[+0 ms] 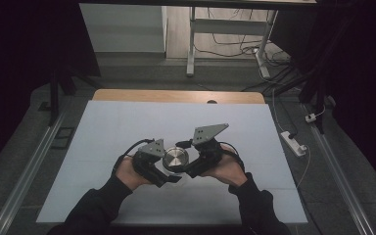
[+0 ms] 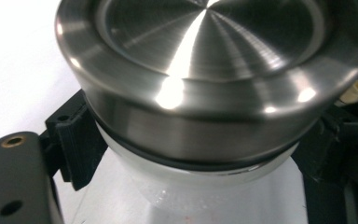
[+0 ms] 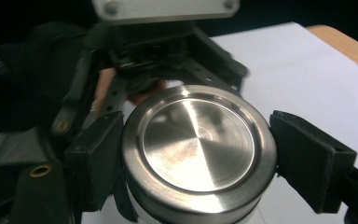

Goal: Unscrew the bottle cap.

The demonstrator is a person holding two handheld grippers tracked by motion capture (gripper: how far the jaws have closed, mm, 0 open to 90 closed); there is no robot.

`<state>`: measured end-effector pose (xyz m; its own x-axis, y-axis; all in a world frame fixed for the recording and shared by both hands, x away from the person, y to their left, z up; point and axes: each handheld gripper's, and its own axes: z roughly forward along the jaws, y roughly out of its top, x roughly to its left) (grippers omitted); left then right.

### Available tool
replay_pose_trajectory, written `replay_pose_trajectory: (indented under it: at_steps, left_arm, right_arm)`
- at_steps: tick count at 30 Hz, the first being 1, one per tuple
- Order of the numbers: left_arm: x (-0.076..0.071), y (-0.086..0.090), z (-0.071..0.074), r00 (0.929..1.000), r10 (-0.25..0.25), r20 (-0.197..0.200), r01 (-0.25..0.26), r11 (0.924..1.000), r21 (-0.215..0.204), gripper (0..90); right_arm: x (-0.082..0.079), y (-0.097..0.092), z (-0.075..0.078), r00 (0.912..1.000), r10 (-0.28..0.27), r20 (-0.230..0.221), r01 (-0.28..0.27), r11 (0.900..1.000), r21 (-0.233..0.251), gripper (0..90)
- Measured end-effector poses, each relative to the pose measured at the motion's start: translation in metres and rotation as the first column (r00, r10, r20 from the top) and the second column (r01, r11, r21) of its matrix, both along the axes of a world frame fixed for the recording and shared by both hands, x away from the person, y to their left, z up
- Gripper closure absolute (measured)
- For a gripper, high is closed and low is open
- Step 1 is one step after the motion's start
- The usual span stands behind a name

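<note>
Right now you have both claws closed on the same thing, held just above the white sheet covering the worktop [image 1: 127, 122]: a round jar with a brushed steel lid [image 1: 175, 159] and a pale, translucent body [image 2: 191, 196]. Your left claw [image 1: 169, 177] is clamped on the jar's body under the lid, pads pressing either side. Your right claw [image 3: 186, 163] has its black pads tight against the lid's rim, one on each side. So the two grips look set, body steadied and lid seized, but the lid still sits flush on the jar with its dark seal ring [image 2: 135, 148] showing beneath. Judging by that, the opening itself remains ahead: twisting or pulling the lid free. Beyond, the wooden worktop edge [image 1: 176, 96] lies bare.
</note>
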<state>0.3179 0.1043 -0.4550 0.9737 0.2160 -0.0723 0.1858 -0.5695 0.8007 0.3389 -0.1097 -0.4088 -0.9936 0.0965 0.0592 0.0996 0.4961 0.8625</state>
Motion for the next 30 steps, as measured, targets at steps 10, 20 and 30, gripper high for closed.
replay_pose_trajectory:
  at_steps: [10,20,30]
  left_arm:
    - [0.002,0.000,-0.002,0.9883,0.151,0.019,-0.152,0.9882,0.022,15.7]
    - [0.000,-0.003,-0.001,0.9650,0.260,0.031,-0.261,0.9645,0.037,15.7]
    - [-0.002,0.002,0.005,0.9961,0.087,0.015,-0.087,0.9962,-0.005,15.7]
  right_arm:
    - [-0.001,-0.003,0.011,0.9906,-0.133,-0.033,0.134,0.9906,0.028,2.4]
    - [-0.019,0.022,0.006,0.9285,-0.364,0.071,0.368,0.9284,-0.050,15.2]
    - [-0.018,0.013,0.010,0.9753,-0.205,0.083,0.207,0.9780,-0.024,19.6]
